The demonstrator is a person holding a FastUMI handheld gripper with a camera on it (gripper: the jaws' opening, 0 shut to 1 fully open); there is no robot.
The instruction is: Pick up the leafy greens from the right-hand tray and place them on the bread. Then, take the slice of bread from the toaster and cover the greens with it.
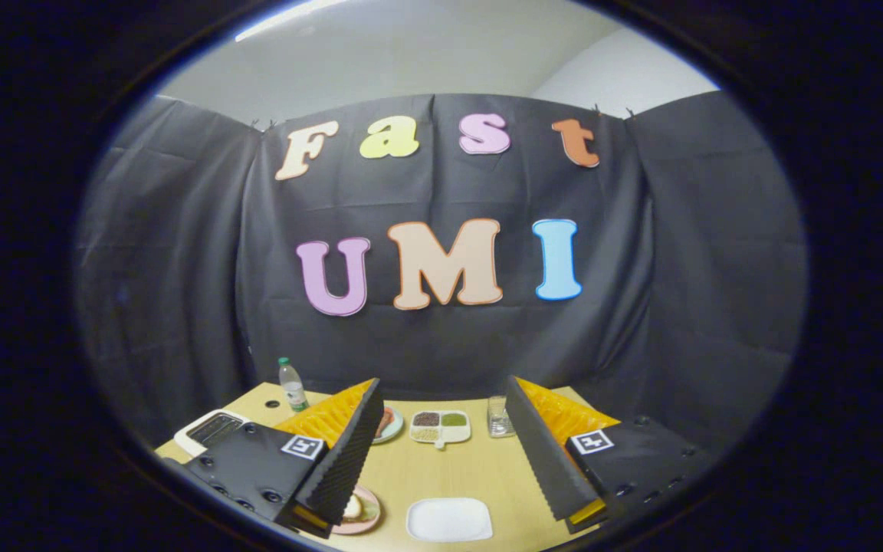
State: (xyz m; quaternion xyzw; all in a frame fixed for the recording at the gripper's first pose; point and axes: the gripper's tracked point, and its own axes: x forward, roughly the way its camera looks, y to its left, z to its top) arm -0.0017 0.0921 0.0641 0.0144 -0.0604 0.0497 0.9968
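Two fingers of the gripper (449, 502) are held wide apart (nothing gripped) above the table (441, 475), white tray (449, 520) between them.

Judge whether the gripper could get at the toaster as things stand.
Probably yes: the gripper is open and holds nothing, and the toaster sits on the table beside its left finger, nothing visibly blocking it.

The gripper (449, 468) has dark screw-studded housings, square black-and-white markers, and wedge jaws with ribbed faces.
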